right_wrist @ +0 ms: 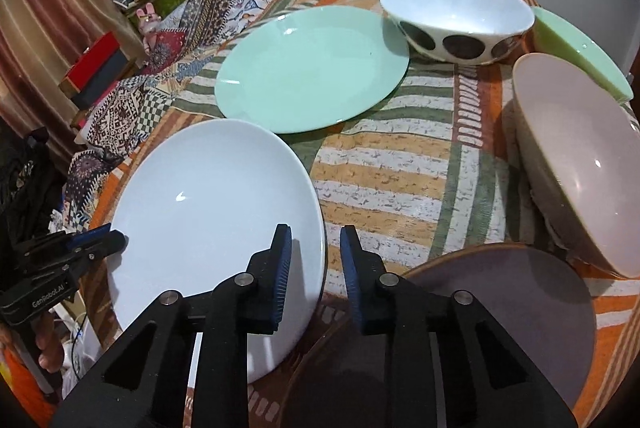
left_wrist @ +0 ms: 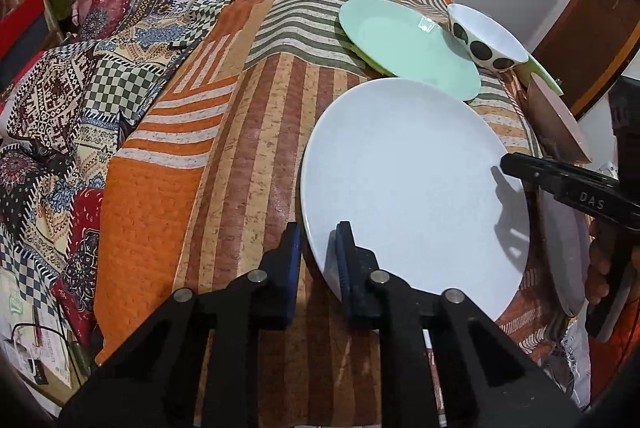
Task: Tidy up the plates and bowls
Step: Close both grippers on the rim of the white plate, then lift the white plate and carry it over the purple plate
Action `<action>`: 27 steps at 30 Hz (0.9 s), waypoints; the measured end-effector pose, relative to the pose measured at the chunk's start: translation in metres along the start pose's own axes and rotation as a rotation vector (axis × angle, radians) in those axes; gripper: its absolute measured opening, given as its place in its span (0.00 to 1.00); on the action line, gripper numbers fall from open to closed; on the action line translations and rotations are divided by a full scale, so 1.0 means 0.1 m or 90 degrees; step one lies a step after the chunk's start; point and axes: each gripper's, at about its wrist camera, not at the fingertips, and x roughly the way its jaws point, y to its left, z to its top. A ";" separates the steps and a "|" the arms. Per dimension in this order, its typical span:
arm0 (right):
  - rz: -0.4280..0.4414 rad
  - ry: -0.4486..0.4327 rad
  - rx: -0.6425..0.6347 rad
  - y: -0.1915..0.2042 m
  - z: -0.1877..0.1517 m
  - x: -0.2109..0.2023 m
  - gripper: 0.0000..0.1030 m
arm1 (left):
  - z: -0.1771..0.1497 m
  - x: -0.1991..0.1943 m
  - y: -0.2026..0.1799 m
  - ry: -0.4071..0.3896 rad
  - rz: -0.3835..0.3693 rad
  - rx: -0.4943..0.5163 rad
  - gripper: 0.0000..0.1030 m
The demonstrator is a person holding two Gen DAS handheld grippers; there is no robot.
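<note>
Both claws are clenched on the white plate (left_wrist: 412, 184): the left gripper (left_wrist: 318, 256) pinches its near-left rim, and the right gripper (right_wrist: 314, 260) straddles the opposite rim beside a grey plate (right_wrist: 520, 292). Held across its width between them, the plate sits just above the striped tablecloth (right_wrist: 400, 164), slightly tilted. Beyond it, nearly touching, lies the mint-green plate (right_wrist: 312, 68), the likely stacking base, about equally near either hand.

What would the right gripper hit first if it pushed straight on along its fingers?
Probably the white plate: the right gripper straddles its near-right rim, which lies between the fingers. Past that comes striped tablecloth, then the green plate. Depth is uncertain.
</note>
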 end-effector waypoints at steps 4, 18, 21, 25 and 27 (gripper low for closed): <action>0.010 0.012 -0.004 0.02 0.01 0.05 0.21 | 0.01 0.04 -0.01 0.002 -0.007 -0.001 0.16; 0.005 0.018 -0.009 0.08 0.00 0.07 0.22 | 0.03 0.02 0.00 0.014 -0.023 -0.020 0.16; -0.002 0.012 -0.009 0.10 -0.02 0.05 0.22 | 0.03 -0.01 0.01 0.011 -0.024 -0.027 0.16; 0.004 0.001 0.010 0.10 -0.04 0.01 0.22 | 0.03 -0.08 0.01 0.001 -0.029 -0.042 0.16; 0.006 -0.006 0.010 0.10 -0.05 -0.04 0.22 | 0.04 -0.13 -0.01 -0.009 -0.020 -0.039 0.16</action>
